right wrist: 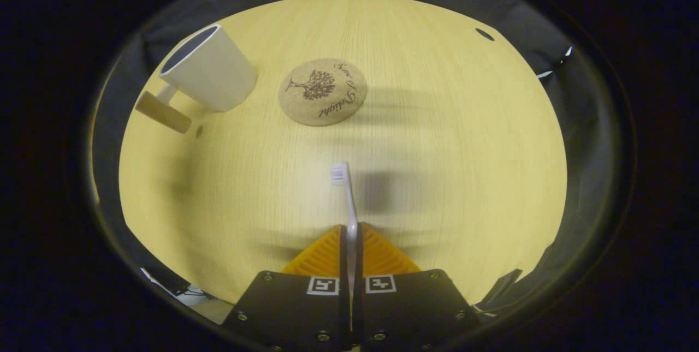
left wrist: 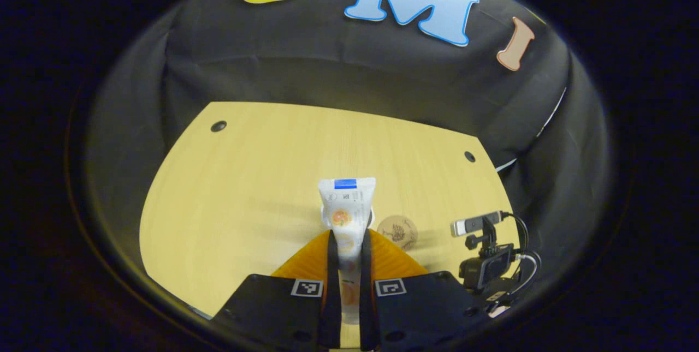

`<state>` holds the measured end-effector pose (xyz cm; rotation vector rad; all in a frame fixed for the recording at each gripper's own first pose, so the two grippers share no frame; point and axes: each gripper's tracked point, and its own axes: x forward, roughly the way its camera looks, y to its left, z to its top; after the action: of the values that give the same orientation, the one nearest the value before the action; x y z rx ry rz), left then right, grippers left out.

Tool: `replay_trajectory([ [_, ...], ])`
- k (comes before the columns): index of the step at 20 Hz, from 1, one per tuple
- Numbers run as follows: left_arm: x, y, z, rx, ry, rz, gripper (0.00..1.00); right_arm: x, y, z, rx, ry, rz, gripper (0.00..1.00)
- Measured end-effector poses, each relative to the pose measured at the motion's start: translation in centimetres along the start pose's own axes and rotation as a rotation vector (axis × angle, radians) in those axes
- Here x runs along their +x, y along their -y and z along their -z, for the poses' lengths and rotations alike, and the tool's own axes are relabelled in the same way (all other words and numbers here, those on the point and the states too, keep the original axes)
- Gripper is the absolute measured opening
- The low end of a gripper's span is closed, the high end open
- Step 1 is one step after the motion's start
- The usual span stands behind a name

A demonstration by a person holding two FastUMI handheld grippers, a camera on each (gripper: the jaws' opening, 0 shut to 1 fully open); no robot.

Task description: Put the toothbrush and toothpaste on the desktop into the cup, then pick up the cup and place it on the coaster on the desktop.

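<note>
Both items gripped, neither in the cup yet
Toothpaste tube (left wrist: 346, 215), clamped in the left gripper (left wrist: 349, 243), hangs over the white cup (right wrist: 210, 68) left of the cork coaster (right wrist: 322, 91); right gripper (right wrist: 351, 237) pinches the toothbrush (right wrist: 349, 204) nearer than the coaster; a tilted entry could tip the cup

Recording booth — black cloth wall (left wrist: 327, 79), camera (left wrist: 486, 264)

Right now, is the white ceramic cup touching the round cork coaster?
Apart. In the right gripper view, bare wooden desktop shows plainly between the white ceramic cup and the round cork coaster.
</note>
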<state>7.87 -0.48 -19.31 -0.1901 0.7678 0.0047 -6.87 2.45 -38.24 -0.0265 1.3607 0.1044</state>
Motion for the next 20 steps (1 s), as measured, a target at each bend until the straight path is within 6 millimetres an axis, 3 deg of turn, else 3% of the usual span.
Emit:
replay_trajectory([
  [4, 2.9, -0.6, -5.1, 0.08, 0.126, -0.005, 0.19, 0.0, 0.0, 0.0, -0.002, 0.012, -0.005, 0.04],
  [8, 6.1, 0.8, -7.3, 0.143, 0.173, 0.027, 0.2, 0.0, 0.1, 0.0, -0.011, 0.022, -0.011, 0.04],
  [14, 11.1, 0.6, -7.8, 0.162, 0.196, 0.005, 0.2, 0.1, 0.1, 0.1, -0.03, 0.026, -0.025, 0.04],
  [20, 13.4, 0.1, -6.5, 0.218, 0.247, -0.044, 0.19, 0.0, 0.1, 0.0, -0.035, 0.017, -0.038, 0.04],
])
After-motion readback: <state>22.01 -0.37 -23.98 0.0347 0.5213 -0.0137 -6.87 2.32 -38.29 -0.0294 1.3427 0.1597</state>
